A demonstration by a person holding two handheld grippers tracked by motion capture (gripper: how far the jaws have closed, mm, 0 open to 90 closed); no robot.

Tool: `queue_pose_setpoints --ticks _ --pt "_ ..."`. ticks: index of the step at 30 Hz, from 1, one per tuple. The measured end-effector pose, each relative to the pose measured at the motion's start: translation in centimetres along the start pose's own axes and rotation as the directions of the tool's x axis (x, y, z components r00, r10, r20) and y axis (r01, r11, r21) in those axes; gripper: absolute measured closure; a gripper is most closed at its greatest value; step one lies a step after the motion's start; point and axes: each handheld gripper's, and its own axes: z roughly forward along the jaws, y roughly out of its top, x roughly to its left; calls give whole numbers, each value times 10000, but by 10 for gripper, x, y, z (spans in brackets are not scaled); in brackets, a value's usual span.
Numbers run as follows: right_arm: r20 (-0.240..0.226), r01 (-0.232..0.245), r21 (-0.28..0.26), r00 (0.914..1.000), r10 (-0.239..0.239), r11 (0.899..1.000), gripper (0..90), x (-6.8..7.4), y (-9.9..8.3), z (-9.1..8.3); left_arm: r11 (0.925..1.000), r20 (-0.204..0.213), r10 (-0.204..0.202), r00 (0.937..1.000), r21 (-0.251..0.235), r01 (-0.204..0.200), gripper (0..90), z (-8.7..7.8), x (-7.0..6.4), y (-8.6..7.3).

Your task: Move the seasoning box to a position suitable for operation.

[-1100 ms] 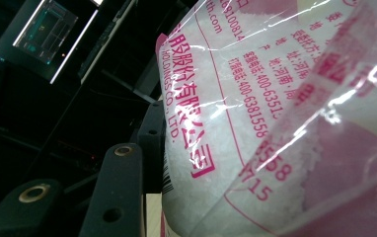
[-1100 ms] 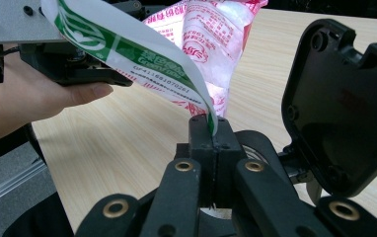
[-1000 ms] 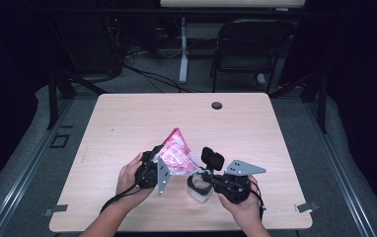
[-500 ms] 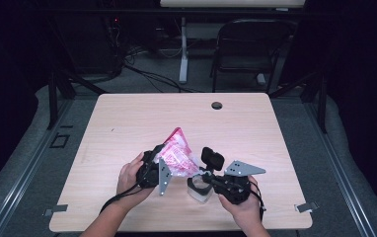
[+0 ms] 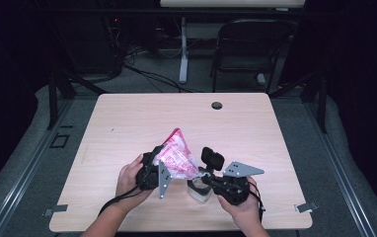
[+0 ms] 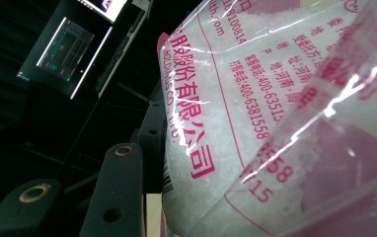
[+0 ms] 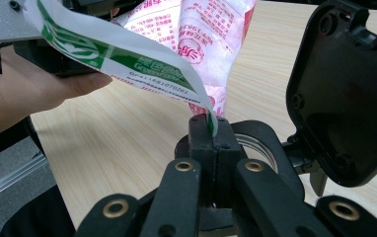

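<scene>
Two grippers hold one clear bag [image 5: 176, 157] of white crystals above the near tabletop [image 5: 127, 118]; its pink print reads "400-638". The left gripper [image 5: 153, 170] clamps its side. The right gripper [image 7: 211, 129], jaws closed, pinches its green-printed strip [image 7: 127, 57] over a jar [image 5: 200, 190]

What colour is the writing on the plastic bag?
Pink, on the clear bag of white grains. The left gripper view shows it best.

Dim room; wooden table [image 5: 127, 113], perhaps chair [image 5: 248, 49] behind.
</scene>
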Motion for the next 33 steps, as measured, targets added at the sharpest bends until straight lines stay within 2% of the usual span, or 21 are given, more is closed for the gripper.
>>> queue_pose_setpoints --ticks 12,15,33 --pt "-13 7 96 10000 -7 10000 900 1 -2 1 9999 -112 144 9998 -46 -145 600 -2 -1 0" --pt "-39 -22 61 10000 22 10000 900 1 -2 2 9995 -188 312 9993 -15 -312 601 -2 -1 0" --pt "2 0 238 10000 0 9997 900 -2 -3 0 9985 -574 480 9972 -226 -493 601 -6 -4 6"
